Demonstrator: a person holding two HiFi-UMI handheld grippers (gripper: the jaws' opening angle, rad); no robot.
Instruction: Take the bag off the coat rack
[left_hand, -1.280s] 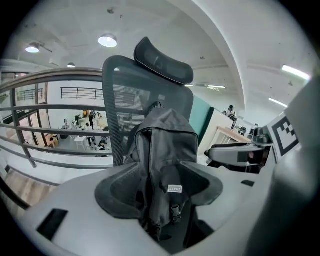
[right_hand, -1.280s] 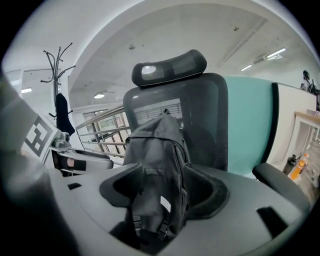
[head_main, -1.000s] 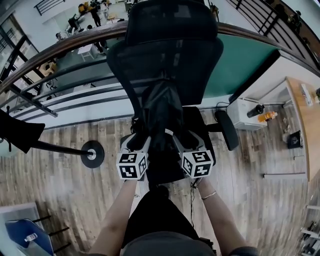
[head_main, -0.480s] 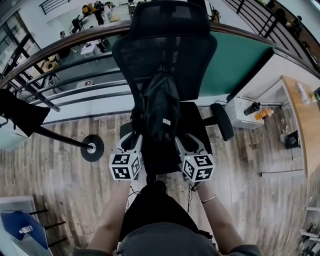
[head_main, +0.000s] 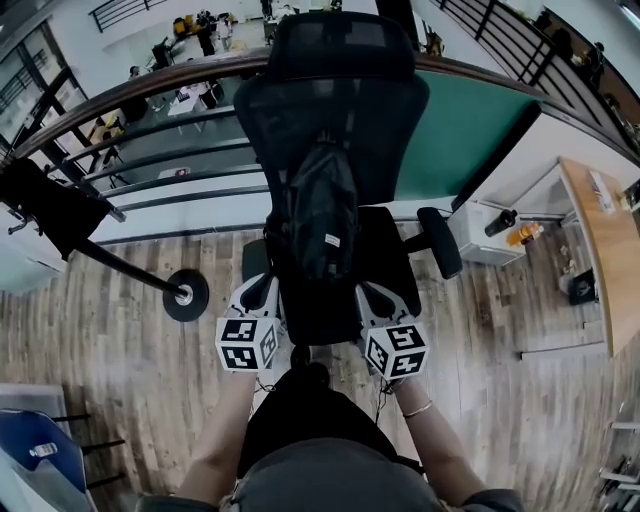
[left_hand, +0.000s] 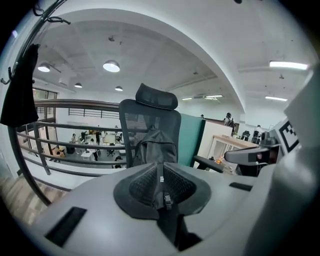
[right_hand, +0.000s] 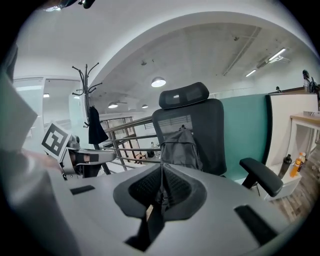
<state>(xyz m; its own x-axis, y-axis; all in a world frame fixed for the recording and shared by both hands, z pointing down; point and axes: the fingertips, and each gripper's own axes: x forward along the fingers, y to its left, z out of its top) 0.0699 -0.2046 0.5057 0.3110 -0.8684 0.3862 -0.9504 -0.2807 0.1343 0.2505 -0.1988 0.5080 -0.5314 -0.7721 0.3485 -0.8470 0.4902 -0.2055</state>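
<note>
The black bag (head_main: 320, 215) stands upright on the seat of a black mesh office chair (head_main: 340, 100), leaning on its backrest. It also shows as the bag (left_hand: 156, 147) in the left gripper view and the bag (right_hand: 181, 147) in the right gripper view. My left gripper (head_main: 260, 295) is by the seat's left front corner and my right gripper (head_main: 372, 297) by its right front corner, both clear of the bag. Both have just been closing; the left gripper (left_hand: 161, 192) and the right gripper (right_hand: 161, 192) are now shut with nothing between the pads. The coat rack (head_main: 186, 295) leans at the left and carries a black garment (head_main: 55, 210).
A metal railing (head_main: 150, 150) runs behind the chair over a lower floor. The chair's armrest (head_main: 440, 242) juts out on the right. A white cabinet (head_main: 485, 240) with bottles and a wooden desk (head_main: 600, 240) stand further right. A blue object (head_main: 40, 455) lies at the lower left.
Both grippers have drawn back from the bag's sides toward the person and their jaws have closed. The bag stays on the chair seat.
</note>
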